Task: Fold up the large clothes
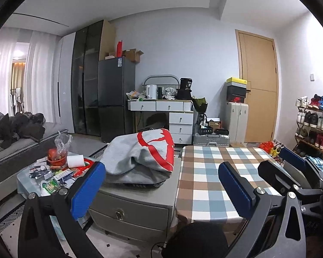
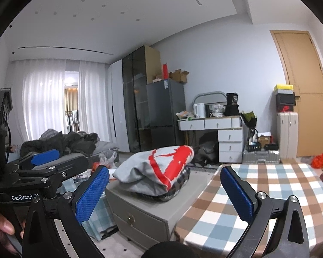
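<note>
- Left claw spread wide, nothing between its blue pads, open air straight ahead.
- Dead ahead and just beyond: a grey sweatshirt heaped on the grey drawer unit, blocking a low forward pass.
- To its right, the checked surface lies bare, a clear lane.
- To its left, a cluttered low surface with a plastic bag and cartons crowds that side.
- Right claw gapes empty too; the left claw sits close on its left flank, so tight room there.
</note>
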